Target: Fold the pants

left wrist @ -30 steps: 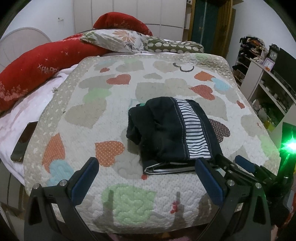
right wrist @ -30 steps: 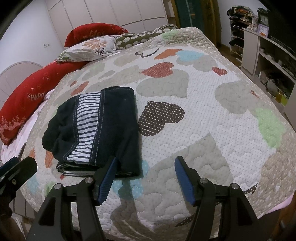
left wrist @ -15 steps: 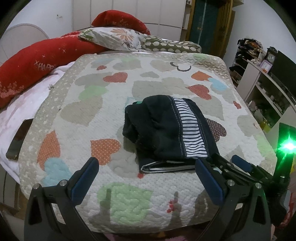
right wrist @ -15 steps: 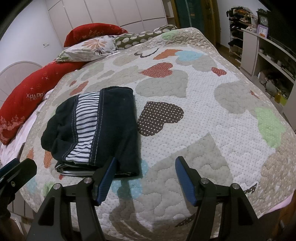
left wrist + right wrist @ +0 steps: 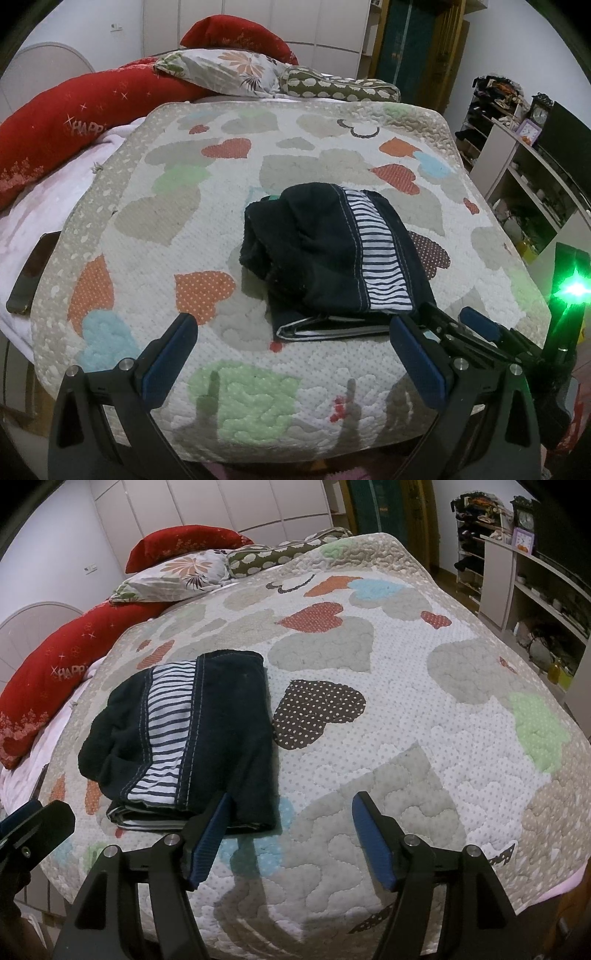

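Fingers of the left gripper [image 5: 291,358] and right gripper [image 5: 291,834] are spread and empty near the pants [image 5: 192,734], a compact folded bundle on the quilt [image 5: 424,720], so folding looks essentially done.

Dark striped pants [image 5: 332,258], folded on quilt [image 5: 236,373]

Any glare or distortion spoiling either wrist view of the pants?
Left wrist: a green light flares at the right edge, clear of the pants. Right wrist: no glare; tong shadows fall on the quilt. Both views bow at the edges.
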A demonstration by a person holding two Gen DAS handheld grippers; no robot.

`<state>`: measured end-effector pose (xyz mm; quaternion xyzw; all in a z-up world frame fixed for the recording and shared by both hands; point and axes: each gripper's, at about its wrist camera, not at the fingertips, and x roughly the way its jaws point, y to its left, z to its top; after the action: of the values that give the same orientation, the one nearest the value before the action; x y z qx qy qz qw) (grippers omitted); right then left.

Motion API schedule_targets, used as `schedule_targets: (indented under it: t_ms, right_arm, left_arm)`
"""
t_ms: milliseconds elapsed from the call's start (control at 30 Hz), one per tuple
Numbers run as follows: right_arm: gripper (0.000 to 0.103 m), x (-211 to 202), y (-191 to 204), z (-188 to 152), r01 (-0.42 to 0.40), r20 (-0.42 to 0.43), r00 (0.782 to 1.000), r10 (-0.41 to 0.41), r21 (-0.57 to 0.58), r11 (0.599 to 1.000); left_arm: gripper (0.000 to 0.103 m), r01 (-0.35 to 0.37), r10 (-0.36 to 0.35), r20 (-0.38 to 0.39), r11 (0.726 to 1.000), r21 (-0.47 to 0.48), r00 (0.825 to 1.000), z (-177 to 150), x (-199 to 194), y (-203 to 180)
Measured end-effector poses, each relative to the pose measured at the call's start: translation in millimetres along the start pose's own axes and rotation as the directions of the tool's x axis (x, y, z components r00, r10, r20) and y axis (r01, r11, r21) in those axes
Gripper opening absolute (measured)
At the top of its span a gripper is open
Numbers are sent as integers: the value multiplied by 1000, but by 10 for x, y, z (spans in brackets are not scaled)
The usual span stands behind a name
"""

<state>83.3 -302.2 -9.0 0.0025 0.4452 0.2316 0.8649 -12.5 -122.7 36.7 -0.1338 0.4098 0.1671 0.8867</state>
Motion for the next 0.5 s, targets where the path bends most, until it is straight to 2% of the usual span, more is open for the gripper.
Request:
schedule_targets:
  t_ms: [500]
  right_arm:
    - [74,7,4,2,1,0,1000,-1,-1,1000]
  left_arm:
    - [103,0,0,-4,1000,-1,1000,-21,24,9]
